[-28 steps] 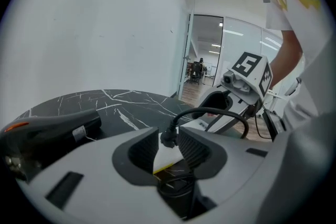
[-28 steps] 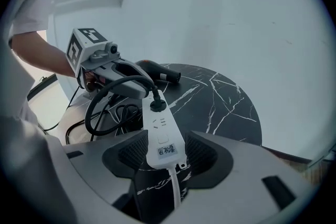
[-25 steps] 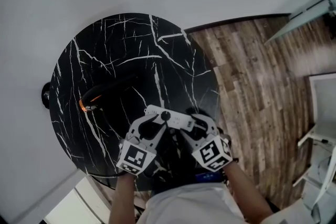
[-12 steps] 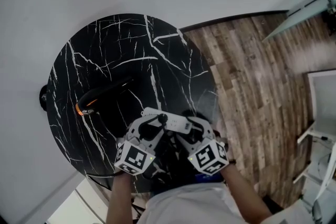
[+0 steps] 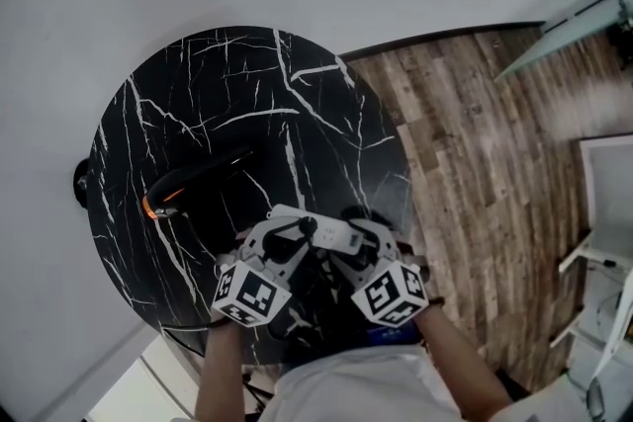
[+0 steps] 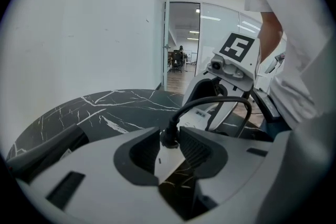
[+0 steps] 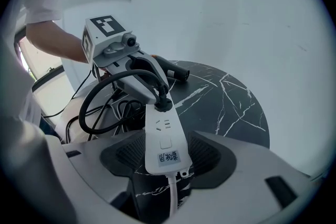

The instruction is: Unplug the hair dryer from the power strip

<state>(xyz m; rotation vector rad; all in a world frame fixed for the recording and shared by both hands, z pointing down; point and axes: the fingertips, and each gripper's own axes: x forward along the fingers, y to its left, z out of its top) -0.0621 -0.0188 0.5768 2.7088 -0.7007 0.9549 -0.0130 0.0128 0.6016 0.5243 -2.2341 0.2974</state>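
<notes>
A white power strip (image 5: 331, 232) lies near the front edge of the black marble table (image 5: 218, 84). A black plug (image 6: 169, 136) stands in its far end, with my left gripper (image 6: 170, 150) shut on it; the same plug (image 7: 164, 104) shows in the right gripper view. The near end of the power strip (image 7: 163, 136) sits between the pads of my right gripper (image 7: 165, 159). Its jaws have just been opening, and the pads stand close beside the strip without pressing it. The black hair dryer (image 5: 193, 175), orange at one end, lies further back on the left.
The plug's black cable (image 7: 92, 107) loops off the table's near edge towards tangled cords below. Wooden floor (image 5: 475, 143) lies right of the table, with white furniture (image 5: 603, 212) beyond. A small dark round object (image 5: 84, 181) sits by the table's left rim.
The left gripper has rolled slightly around the plug. Both hands stay at the power strip, and the strip and hair dryer have not shifted on the table.
</notes>
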